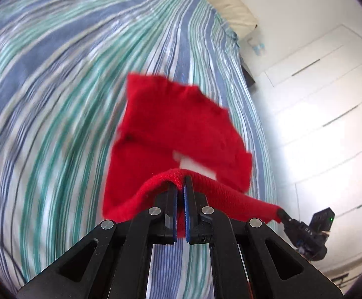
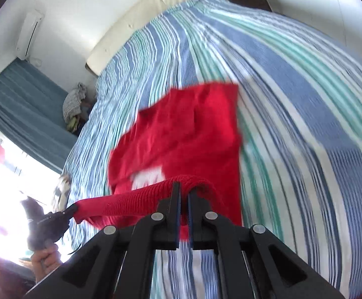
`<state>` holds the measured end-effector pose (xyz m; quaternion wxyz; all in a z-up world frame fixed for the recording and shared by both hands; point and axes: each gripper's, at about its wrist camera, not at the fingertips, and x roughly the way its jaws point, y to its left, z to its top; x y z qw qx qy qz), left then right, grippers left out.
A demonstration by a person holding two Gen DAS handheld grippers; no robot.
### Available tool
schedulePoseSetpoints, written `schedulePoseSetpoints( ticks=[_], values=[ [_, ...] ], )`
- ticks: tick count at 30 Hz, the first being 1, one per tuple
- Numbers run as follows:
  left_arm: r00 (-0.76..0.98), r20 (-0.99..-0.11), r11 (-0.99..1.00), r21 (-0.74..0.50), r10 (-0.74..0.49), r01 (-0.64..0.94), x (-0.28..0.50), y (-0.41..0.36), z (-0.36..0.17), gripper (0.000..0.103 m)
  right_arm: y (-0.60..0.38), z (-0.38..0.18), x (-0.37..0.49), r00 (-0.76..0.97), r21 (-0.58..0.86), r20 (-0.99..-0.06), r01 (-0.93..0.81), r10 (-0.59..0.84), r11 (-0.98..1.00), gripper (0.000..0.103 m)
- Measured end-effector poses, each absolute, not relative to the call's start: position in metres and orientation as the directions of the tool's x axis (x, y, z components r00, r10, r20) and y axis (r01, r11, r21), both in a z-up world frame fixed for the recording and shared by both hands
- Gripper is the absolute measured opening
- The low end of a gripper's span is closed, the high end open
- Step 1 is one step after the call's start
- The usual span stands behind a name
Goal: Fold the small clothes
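A small red knitted garment (image 1: 176,129) hangs lifted above the striped bed, blurred by motion, with a white label on it. My left gripper (image 1: 181,184) is shut on its ribbed waistband (image 1: 243,201). In the left wrist view my right gripper (image 1: 281,214) pinches the same band at the far right. From the right wrist view, the right gripper (image 2: 183,186) is shut on the ribbed band of the red garment (image 2: 190,129). The left gripper (image 2: 71,210) holds the band's other end at the lower left, gripped by a person's hand (image 2: 45,259).
The bed's blue, teal and white striped cover (image 1: 68,87) fills most of both views. A cream headboard cushion (image 2: 141,17) lies at the far end. White drawers (image 1: 325,104) stand to the right of the bed. A blue curtain (image 2: 21,104) and a bundle of cloth (image 2: 75,104) are on the left.
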<state>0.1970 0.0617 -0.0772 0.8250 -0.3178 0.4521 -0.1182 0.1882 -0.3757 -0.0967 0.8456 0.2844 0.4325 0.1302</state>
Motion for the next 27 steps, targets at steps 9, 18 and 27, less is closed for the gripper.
schedulePoseSetpoints(
  ticks=[9, 18, 27],
  values=[
    [0.539, -0.767, 0.851, -0.5, -0.349, -0.162, 0.349, 0.054, -0.095, 0.002, -0.369, -0.112, 0.349, 0.636, 0.561, -0.652, 0.039, 0.412, 0.827, 0.004],
    [0.505, -0.837, 0.853, -0.41, -0.211, -0.323, 0.421, 0.09, -0.128, 0.057, -0.39, -0.154, 0.415, 0.66, 0.628, -0.637, 0.143, 0.399, 0.765, 0.037],
    [0.591, -0.781, 0.929, -0.343, -0.201, -0.138, 0.318, 0.082, -0.104, 0.089, -0.347, -0.119, 0.326, 0.574, 0.518, -0.631, -0.188, 0.522, 0.834, 0.049]
  ],
)
